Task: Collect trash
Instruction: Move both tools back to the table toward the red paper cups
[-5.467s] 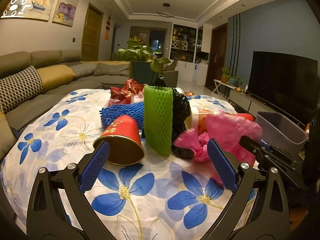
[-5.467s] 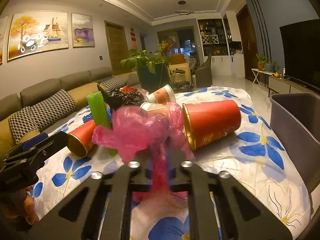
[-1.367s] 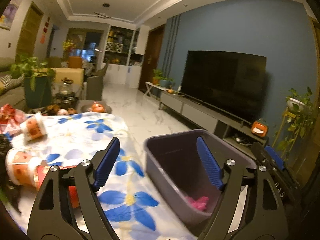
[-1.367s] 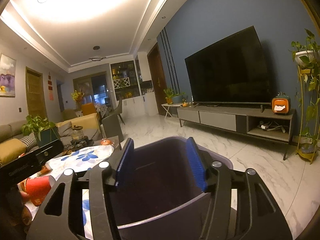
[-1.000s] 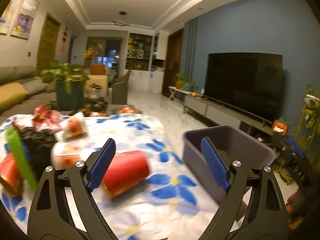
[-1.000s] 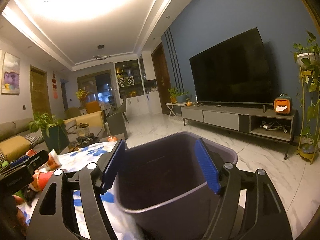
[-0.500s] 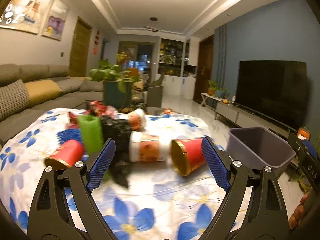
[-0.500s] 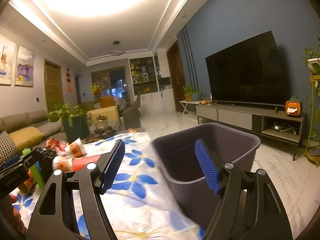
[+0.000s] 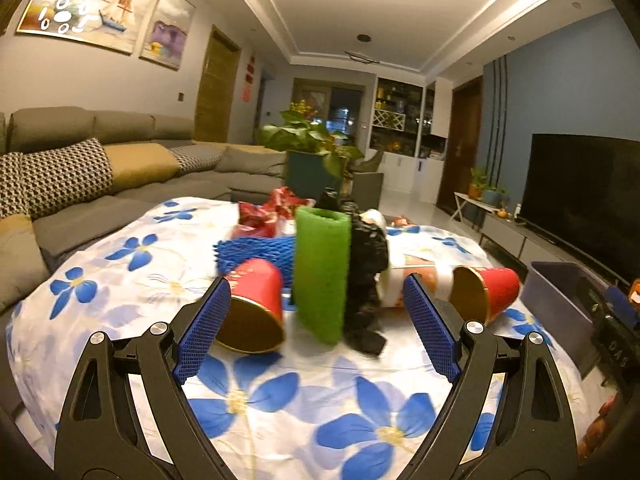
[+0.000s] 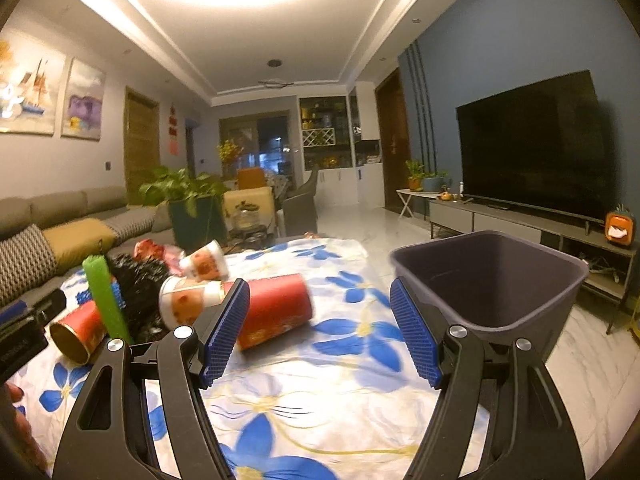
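Red paper cups, a green foam sleeve point(image 9: 320, 272) and a black bag point(image 9: 366, 276) lie heaped at our twelve o'clock on the flowered tablecloth point(image 9: 280, 392). We hold the left gripper point(image 9: 316, 328) wide and empty toward that heap. The right gripper point(image 10: 320, 328), also wide and empty, frames a red cup point(image 10: 276, 310) at eleven, with the grey bin point(image 10: 492, 280) at two, beside the table for short drops.
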Motion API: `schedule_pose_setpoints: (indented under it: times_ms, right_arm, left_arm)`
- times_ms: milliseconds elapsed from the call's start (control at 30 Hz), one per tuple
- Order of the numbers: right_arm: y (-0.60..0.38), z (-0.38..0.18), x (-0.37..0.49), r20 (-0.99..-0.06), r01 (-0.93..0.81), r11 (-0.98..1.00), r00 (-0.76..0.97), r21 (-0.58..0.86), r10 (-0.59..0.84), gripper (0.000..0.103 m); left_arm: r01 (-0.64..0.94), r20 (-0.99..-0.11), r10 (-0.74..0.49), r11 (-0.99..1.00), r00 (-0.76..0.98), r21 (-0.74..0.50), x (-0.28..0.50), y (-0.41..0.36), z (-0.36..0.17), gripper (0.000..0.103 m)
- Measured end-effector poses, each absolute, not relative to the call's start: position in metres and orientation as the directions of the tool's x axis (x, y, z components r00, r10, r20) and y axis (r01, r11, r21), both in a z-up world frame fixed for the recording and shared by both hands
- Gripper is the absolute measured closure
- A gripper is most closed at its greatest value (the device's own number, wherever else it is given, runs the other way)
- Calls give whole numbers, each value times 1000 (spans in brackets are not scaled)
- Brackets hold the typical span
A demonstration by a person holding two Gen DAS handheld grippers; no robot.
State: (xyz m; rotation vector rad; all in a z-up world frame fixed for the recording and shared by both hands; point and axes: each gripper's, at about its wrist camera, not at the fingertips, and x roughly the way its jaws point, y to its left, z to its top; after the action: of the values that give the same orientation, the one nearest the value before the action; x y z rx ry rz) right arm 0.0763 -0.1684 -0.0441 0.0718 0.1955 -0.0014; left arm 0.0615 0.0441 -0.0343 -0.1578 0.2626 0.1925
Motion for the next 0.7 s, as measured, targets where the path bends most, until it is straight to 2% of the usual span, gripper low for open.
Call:
schedule_pose_setpoints:
  times_ms: [400, 667, 700]
  right_arm:
    - [-117, -52, 122, -269, -10, 999, 963, -35, 0, 33]
    - [-96, -66, 151, -346, 15, 991, 936, -135, -61, 40]
    - [-95, -67, 154, -355, 16, 990, 932, -139, -65, 44]
  left_arm:
    - [-239, -273, 191, 959, 943, -155, 68, 71, -39, 17]
    - [-235, -276, 183, 957, 944, -169, 79, 81, -41, 17]
    - [-234, -277, 181, 957, 944, -171, 81, 81, -42, 17]
